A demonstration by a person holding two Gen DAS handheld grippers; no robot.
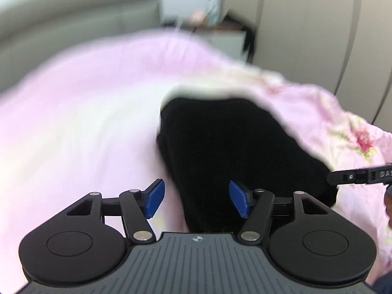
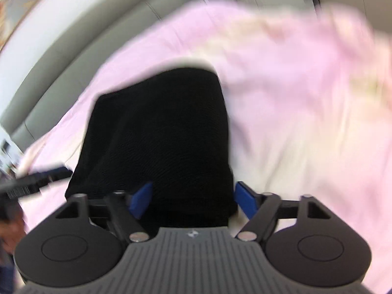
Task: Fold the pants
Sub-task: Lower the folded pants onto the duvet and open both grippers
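Pink bed sheet [image 1: 80,112] fills most of both views, blurred, w/ a flowered patch [image 1: 362,139] at right edge of left wrist view. Grey padded headboard [image 1: 73,7] runs across upper left there; pale wardrobe panels [image 1: 306,29] upper right, dark nightstand [image 1: 227,31] top centre, too blurred to detail.

Black pants [image 1: 235,152] lie on the sheet, folded to a compact block: centre-right in left view, centre in right view [image 2: 159,134], near edge reaching down to each tool.

Left tool [image 1: 196,199] bottom centre, blue pads [image 1: 154,199] wide apart, holding nothing; pants' left edge sits between them.

Right tool [image 2: 193,202] likewise spread wide, gripping nothing; pants' near right corner lies between its pads [image 2: 246,202]. Can't tell if pads touch cloth.

Each tool's black finger shows at the other view's edge.
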